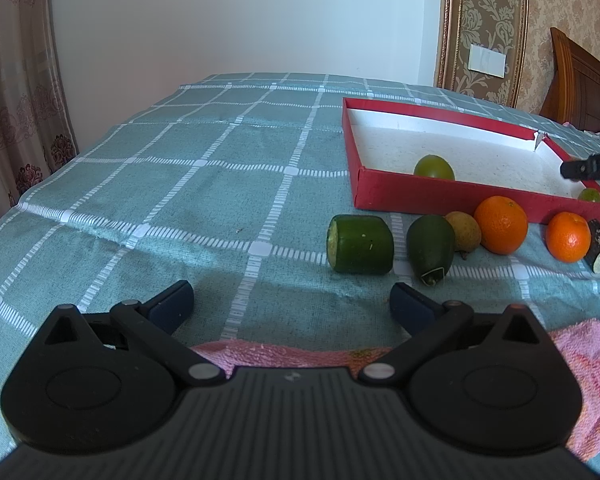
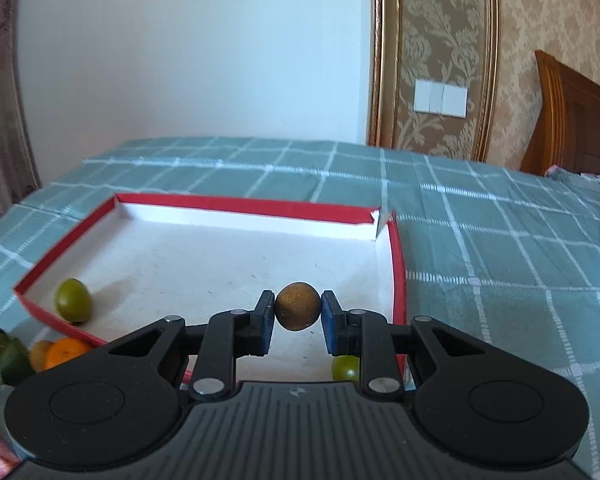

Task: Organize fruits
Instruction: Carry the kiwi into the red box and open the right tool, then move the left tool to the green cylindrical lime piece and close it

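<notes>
Presently a small brown fruit [image 2: 298, 306] is pinched between the blue pads of the right gripper [image 2: 297, 320] and held above the white floor of the red box [image 2: 236, 203], where two green fruits [image 2: 73, 300] are seen. Meanwhile the left gripper [image 1: 291, 303] is held spread wide and empty over the checked cloth [image 1: 172, 184], near the oranges [image 1: 500, 224] and cut gourd pieces [image 1: 360, 244].

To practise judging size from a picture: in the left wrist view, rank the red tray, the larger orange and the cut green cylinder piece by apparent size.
1. red tray
2. cut green cylinder piece
3. larger orange
The last two look close; the cylinder piece lies nearer the camera, so their order is unsure.
</notes>
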### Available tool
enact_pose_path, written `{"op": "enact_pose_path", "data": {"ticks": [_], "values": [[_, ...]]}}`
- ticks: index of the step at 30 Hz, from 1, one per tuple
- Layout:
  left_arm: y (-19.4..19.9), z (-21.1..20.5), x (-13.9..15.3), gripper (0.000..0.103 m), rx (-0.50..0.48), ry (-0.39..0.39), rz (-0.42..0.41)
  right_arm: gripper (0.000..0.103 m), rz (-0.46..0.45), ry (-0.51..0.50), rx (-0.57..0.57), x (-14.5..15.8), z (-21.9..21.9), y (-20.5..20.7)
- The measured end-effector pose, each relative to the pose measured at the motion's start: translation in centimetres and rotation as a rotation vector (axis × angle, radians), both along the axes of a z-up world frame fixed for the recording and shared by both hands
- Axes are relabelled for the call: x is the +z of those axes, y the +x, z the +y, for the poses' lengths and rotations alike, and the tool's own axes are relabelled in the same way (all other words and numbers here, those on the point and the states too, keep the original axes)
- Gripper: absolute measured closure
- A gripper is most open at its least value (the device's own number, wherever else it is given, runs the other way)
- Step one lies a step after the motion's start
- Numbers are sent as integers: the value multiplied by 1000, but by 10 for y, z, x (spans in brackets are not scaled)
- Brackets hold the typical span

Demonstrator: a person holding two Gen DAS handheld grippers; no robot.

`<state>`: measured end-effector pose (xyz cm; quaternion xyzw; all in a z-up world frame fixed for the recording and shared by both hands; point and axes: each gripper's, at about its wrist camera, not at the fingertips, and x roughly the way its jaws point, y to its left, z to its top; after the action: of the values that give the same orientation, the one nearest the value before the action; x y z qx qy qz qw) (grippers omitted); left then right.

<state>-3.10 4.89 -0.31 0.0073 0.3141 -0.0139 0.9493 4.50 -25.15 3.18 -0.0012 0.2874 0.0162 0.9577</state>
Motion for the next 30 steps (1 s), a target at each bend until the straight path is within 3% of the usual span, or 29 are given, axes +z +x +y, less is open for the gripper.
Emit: {"op": "enact_pose_path", "data": {"ticks": [6,8,10,11,14,21,26,28,30], "values": [[0,0,0,0,0,0,0,74,0,31,-25,-3,-8,-11],[0,0,0,0,0,0,0,61,-24,39,-40,2,-14,-25],[0,0,0,0,3,1,-2,26,-82,49,-73,7,-22,-48],[0,-1,0,0,4,1,-3,23,-108,49,-90,8,-26,-59],[0,-1,0,0,7,1,-3,23,-131,37,-156,3,-38,-87],[-1,-1,0,0,8,1,-3,22,-33,5,-264,-20,-51,-113],[-1,-1,0,0,8,1,-3,15,43,-37,-274,-32,-46,-110],[-1,-1,0,0,10,1,-3,3,67,-54,-266,-34,-44,-107],[-1,-1,0,0,13,2,-4,1,79,-65,-264,-34,-42,-103]]}}
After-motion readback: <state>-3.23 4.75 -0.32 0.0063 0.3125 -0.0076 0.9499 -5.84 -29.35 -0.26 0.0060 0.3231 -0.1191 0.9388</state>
